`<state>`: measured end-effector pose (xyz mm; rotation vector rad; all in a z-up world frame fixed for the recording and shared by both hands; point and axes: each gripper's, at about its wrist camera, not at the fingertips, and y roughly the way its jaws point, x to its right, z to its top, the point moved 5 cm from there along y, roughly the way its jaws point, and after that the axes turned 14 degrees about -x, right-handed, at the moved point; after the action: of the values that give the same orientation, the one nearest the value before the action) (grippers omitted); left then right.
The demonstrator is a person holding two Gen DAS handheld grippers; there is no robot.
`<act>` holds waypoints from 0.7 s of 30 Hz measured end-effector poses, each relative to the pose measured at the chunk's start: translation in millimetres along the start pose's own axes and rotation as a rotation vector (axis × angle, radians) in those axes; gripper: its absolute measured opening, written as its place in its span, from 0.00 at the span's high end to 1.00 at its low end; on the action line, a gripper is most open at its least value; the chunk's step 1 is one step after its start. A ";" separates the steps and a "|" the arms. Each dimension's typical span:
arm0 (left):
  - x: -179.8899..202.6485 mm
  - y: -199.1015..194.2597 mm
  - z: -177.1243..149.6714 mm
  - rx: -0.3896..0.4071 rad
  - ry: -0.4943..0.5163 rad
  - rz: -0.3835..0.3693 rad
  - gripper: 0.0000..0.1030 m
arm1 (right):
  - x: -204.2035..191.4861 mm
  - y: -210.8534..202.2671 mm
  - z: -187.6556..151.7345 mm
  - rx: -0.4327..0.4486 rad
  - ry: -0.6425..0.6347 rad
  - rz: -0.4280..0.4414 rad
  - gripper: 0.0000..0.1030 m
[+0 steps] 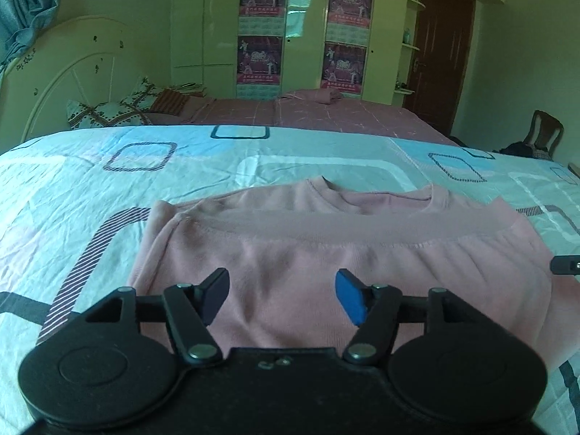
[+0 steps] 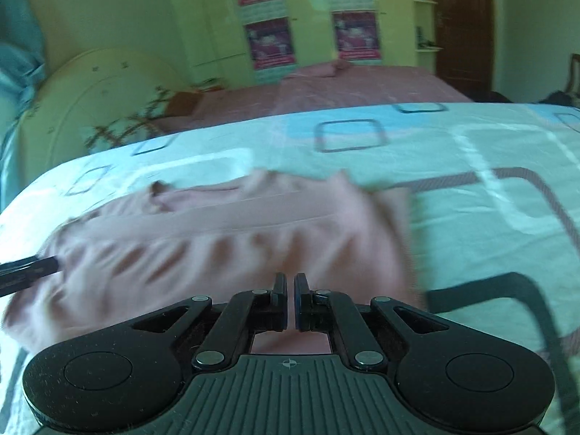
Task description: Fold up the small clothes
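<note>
Left wrist view: the left gripper (image 1: 282,295) hangs low over a pink garment (image 1: 326,250) with its two fingers wide apart, one black pad at 9 o'clock and one blue pad (image 1: 349,299) at 3 o'clock, nothing between them. The garment lies folded on the bed sheet (image 1: 90,181), a pale blue and white sheet with square outlines; its ribbed hem band runs across at 12 o'clock from the gripper, and the neckline shows just beyond that band. A dark tip of the right gripper (image 1: 565,264) enters at the 3 o'clock edge, over the garment's side. Behind the bed stand a second bed with a pink cover (image 1: 326,112), a white headboard (image 1: 72,72), a cream wardrobe (image 1: 217,18) bearing posters, and a brown door (image 1: 446,43). Right wrist view: the picture is motion-blurred. The right gripper (image 2: 289,295) has its fingers drawn nearly together, a narrow slit between them; whether cloth is pinched there cannot be told. The pink garment (image 2: 217,239) spreads from 12 to 9 o'clock ahead of it on the bed sheet (image 2: 489,235). A finger of the left gripper (image 2: 29,270) shows at the 9 o'clock edge.
</note>
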<state>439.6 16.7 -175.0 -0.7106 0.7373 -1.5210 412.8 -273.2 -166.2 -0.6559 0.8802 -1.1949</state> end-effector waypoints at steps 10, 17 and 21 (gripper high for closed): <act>-20.6 23.9 -26.3 -0.090 0.031 0.045 0.34 | -64.3 56.4 -25.9 -0.121 -0.082 -0.031 0.97; -17.7 15.6 -20.9 -0.140 0.011 0.052 0.31 | -65.6 37.4 -35.7 -0.086 -0.084 -0.061 0.94; -17.9 14.1 -25.2 -0.149 0.007 0.065 0.29 | -70.5 45.5 -47.7 -0.131 -0.113 -0.087 0.59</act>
<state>429.3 34.9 -201.8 -0.7850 0.8779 -1.4213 386.6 -192.6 -212.3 -0.8669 0.8461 -1.1724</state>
